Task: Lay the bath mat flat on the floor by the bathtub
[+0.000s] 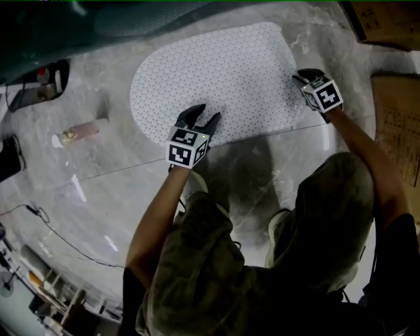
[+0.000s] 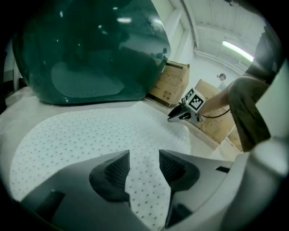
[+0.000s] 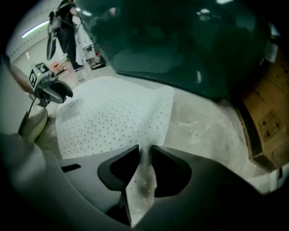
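The white dotted bath mat (image 1: 216, 82) lies spread on the marble floor beside the dark green bathtub (image 1: 131, 20). My left gripper (image 1: 200, 118) hovers at the mat's near edge; in the left gripper view its jaws (image 2: 144, 158) stand apart, open, with the flat mat (image 2: 90, 135) showing between them. My right gripper (image 1: 305, 79) is at the mat's right corner. In the right gripper view its jaws (image 3: 144, 151) are close together, shut on a raised fold of the mat's (image 3: 113, 113) edge. The tub (image 3: 180, 40) looms just behind the mat.
A small bottle (image 1: 82, 131) lies on the floor left of the mat. Cardboard boxes (image 1: 384, 23) stand at the right, another (image 1: 397, 125) nearer. A thin cable (image 1: 39, 216) trails at lower left. A person (image 3: 65, 31) stands far off.
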{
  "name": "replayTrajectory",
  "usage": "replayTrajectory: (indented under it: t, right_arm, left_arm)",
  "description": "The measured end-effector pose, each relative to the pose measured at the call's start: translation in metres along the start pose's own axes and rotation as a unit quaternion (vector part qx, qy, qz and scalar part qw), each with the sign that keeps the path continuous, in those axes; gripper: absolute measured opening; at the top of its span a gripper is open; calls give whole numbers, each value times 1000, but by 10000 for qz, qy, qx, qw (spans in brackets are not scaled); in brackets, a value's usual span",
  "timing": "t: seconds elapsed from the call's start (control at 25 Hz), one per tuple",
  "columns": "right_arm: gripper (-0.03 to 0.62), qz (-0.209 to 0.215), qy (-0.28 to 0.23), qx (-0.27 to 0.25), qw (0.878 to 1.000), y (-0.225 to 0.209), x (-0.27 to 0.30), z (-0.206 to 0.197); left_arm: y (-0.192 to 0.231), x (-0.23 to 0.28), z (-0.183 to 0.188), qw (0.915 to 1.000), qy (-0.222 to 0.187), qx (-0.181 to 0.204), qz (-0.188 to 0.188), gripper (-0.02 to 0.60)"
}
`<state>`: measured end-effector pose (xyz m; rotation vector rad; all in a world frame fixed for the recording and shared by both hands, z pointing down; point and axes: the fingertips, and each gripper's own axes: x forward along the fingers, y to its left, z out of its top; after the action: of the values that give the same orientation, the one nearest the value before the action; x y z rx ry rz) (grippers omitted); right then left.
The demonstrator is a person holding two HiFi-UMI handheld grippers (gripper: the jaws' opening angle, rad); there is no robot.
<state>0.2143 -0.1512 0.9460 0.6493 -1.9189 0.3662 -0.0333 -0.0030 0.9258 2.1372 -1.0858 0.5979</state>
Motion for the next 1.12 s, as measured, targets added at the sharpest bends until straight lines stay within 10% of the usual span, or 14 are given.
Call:
replayTrajectory:
  t: [0.16, 0.32, 0.6, 1.12]
  right_arm:
    - [66, 346, -545, -1124, 9916, 54, -16, 27]
    - [64, 1062, -799, -987, 9862, 108, -21, 49]
    - [71, 1980, -971, -1287, 9669, 166, -23, 32]
    - [71, 2311, -1317, -1113, 9575, 178, -37, 37]
  left_arm:
    - [-40, 21, 26, 9968, -283, -459, -595, 213]
    - [-61, 44, 48, 9879, -506, -990, -1077, 213]
    - [-69, 60, 63, 9493, -946, -2300, -1923, 225]
    - [-66, 70, 50, 9094, -818, -3639, -1843, 244]
